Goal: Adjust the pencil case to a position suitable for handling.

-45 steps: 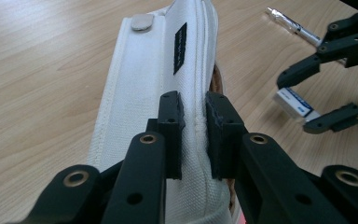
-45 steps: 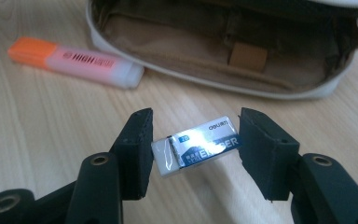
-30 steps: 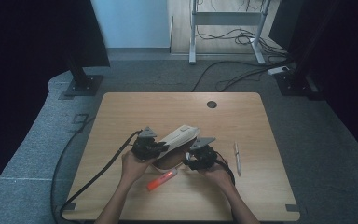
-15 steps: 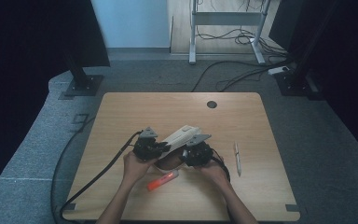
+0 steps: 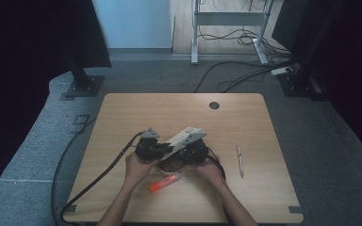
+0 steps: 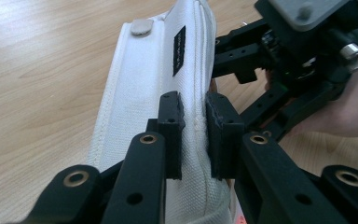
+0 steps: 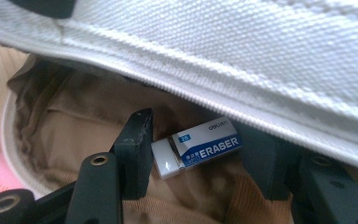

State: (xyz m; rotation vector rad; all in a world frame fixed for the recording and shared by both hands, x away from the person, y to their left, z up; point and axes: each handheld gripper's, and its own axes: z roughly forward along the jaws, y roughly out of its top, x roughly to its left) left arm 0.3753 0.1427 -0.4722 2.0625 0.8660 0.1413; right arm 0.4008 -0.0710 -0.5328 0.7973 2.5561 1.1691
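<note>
A white-and-blue eraser (image 7: pixel 196 147) is sitting between the jaws of our right gripper (image 7: pixel 200 154), inside the brown-lined mouth of a white fabric pencil case (image 7: pixel 242 56). One end of the eraser is lying against the left pad, and the other end is reaching toward the right pad under the case's zipper edge (whether that pad is pressing on it we cannot tell, so we cannot say if the eraser is gripped or merely lying between the jaws).

Our left gripper (image 6: pixel 195 135) is clamping the case's seamed edge, its two pads pinched tight on the white cloth, with the case stretching away from it toward the far side of the table (image 5: pixel 136 113). In the left gripper view, the right gripper is working just beside the case, on its open side, a hand behind it.

From above, we are holding both grippers (image 5: pixel 153 148) (image 5: pixel 191 153) close together on either side of the case (image 5: pixel 186 136), which is slanting up between them. An orange marker (image 5: pixel 164 182) is lying just below the grippers, between the forearms, and a pen (image 5: pixel 239 159) is resting on the wood well off to the right gripper's outer side.
</note>
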